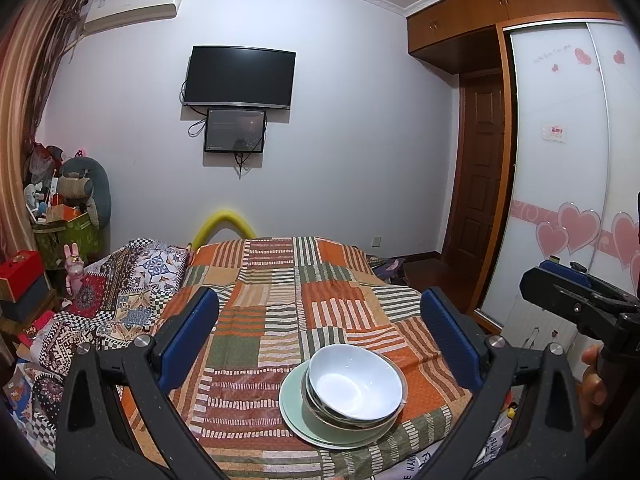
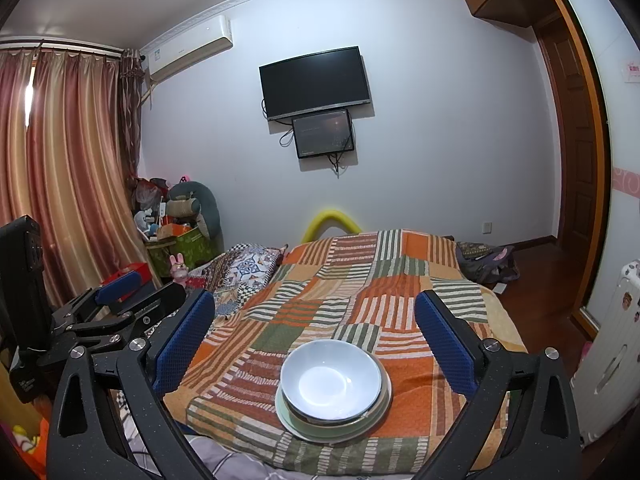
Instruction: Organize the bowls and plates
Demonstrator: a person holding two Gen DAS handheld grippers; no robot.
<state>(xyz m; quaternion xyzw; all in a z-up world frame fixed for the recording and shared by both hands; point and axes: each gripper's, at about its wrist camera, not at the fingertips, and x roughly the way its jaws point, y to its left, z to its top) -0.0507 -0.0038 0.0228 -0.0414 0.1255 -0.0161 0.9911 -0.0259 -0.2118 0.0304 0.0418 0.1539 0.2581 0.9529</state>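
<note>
The left tongs stand released in the left wrist view, their blue-padded fingers spread wide with nothing between them, hovering over a bed covered by an orange, green and white patchwork quilt. Below and between the fingers, near the quilt's front edge, a white bowl sits tilted inside a darker-rimmed bowl, and both rest on a pale green plate. At the right edge the right tongs reach in from the side, with part of a hand under them; from this angle I cannot tell how far they are parted. A dark television hangs on the far wall.

In the right wrist view the right tongs are also released, blue fingers wide apart and holding nothing. The white bowl lies nested in the darker-rimmed bowl on the green plate, just short of the quilt's near edge. The left tongs show at the left, beside striped curtains.
</note>
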